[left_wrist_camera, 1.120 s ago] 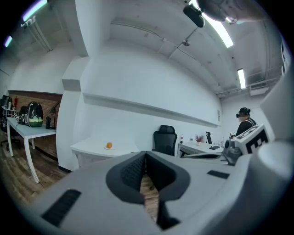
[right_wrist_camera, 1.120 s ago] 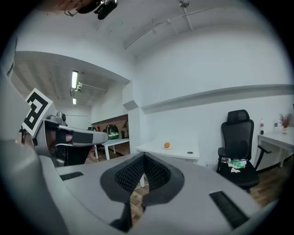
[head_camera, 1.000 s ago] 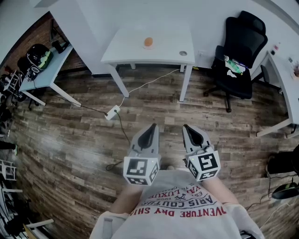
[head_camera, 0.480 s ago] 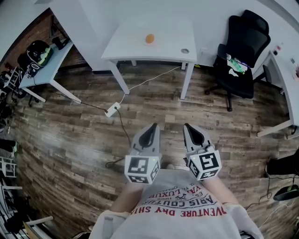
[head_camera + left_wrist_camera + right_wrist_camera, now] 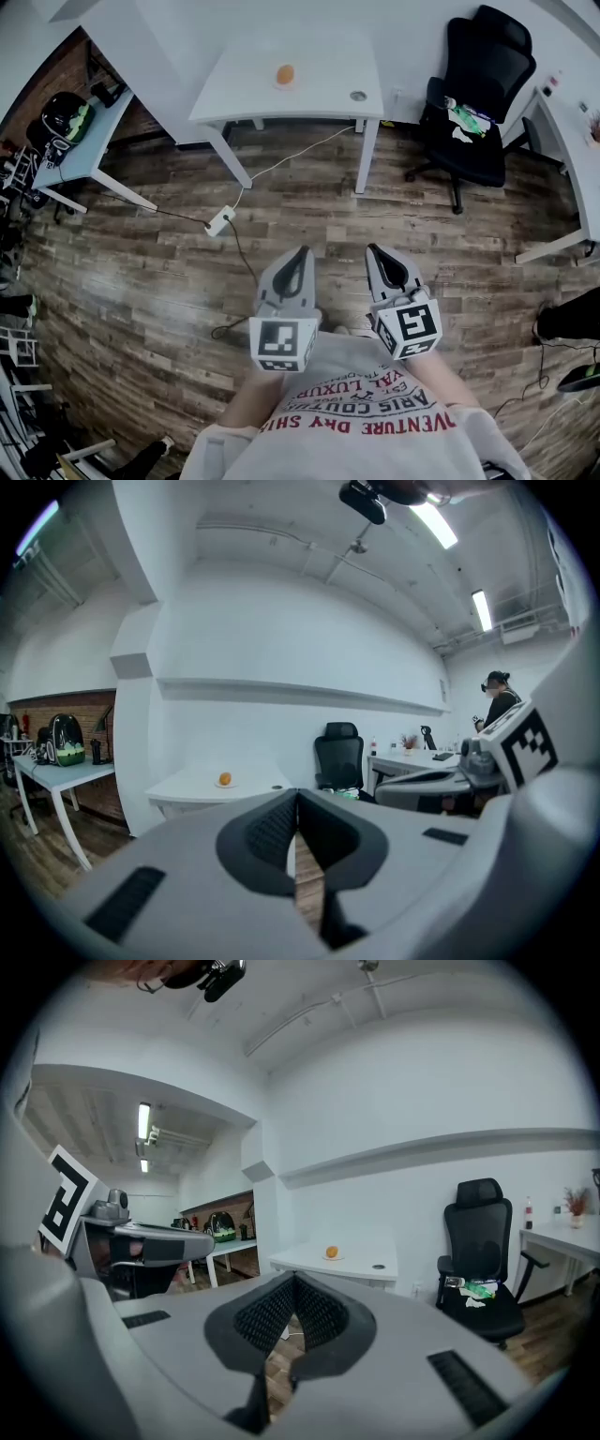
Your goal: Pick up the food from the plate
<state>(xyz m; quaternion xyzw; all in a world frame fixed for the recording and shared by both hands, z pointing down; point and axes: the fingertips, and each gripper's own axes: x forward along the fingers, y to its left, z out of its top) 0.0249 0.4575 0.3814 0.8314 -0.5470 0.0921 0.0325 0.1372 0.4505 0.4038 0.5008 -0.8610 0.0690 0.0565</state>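
While I stand back on the wooden floor [image 5: 141, 262], my left gripper [image 5: 301, 253] has its jaws pressed together with nothing between them, and my right gripper [image 5: 374, 253] has its jaws closed the same way, also empty. Both are held low in front of my shirt [image 5: 366, 412] and point toward 12 o'clock. The food [image 5: 285, 73], a small orange piece, sits on its plate [image 5: 285, 83] on the white counter [image 5: 328, 89], well apart from me at about 12 o'clock, a little toward 11. A small round dark fitting [image 5: 358, 96] is at its 4 o'clock. A black chair [image 5: 473, 94] stands at the counter's 3 o'clock, and a power strip [image 5: 219, 223] lies on the floor at my 10 o'clock
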